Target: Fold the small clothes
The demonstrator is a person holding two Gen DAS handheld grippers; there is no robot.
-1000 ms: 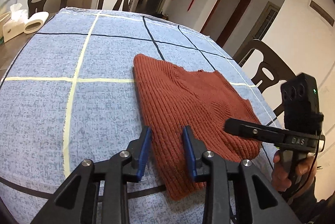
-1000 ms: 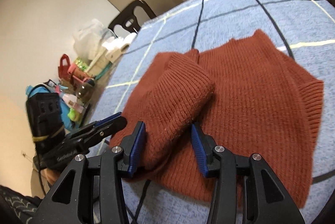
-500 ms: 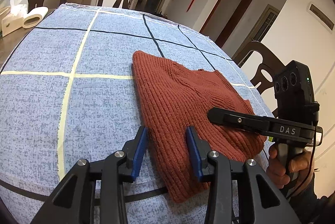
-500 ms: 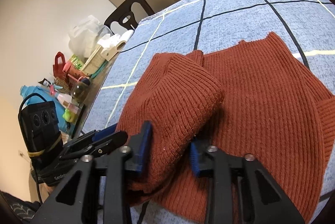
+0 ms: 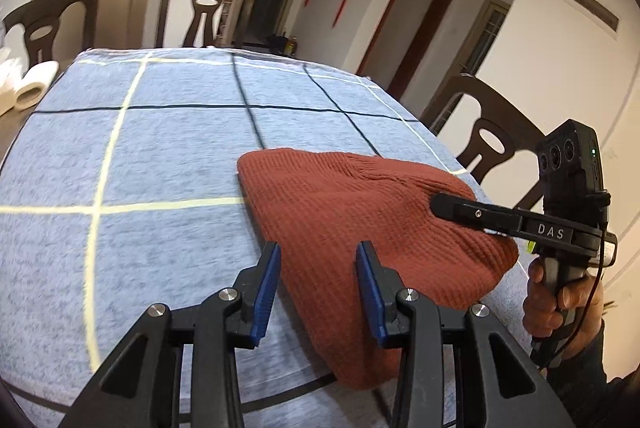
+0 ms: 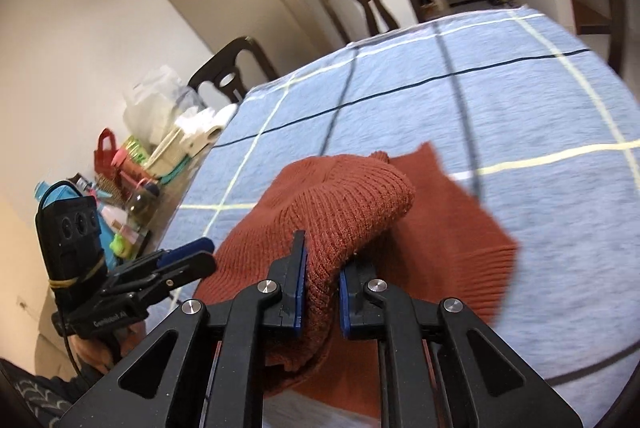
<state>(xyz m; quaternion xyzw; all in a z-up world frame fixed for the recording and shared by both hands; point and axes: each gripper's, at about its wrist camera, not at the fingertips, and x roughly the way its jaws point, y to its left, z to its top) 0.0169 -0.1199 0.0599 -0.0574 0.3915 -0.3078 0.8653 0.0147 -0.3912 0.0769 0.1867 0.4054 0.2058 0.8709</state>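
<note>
A rust-red ribbed knit sweater [image 5: 340, 212] lies on the blue checked tablecloth [image 5: 160, 148], its near right part raised into a hump. My right gripper [image 6: 323, 256] has a thick fold of the sweater [image 6: 360, 204] between its blue pads, which press on the knit while the jaws are closing. From the left wrist view that right gripper [image 5: 440, 204] reaches in side-on over the hump. My left gripper [image 5: 316, 252] is open, its fingers straddling the sweater's near left edge without pressing it. In the right wrist view the left gripper [image 6: 188, 260] sits at the sweater's left side.
Dark wooden chairs [image 5: 204, 12] [image 5: 492, 132] stand around the table. A paper roll [image 5: 36, 88] lies at the far left edge. Bags, bottles and small items [image 6: 132, 164] crowd the table's left side. A person's hand [image 5: 560, 300] holds the right gripper's handle.
My right gripper has closed on the sweater's folded near edge and lifted it, so the knit now bulges up. Both grippers have risen a little. The left gripper stays open.
</note>
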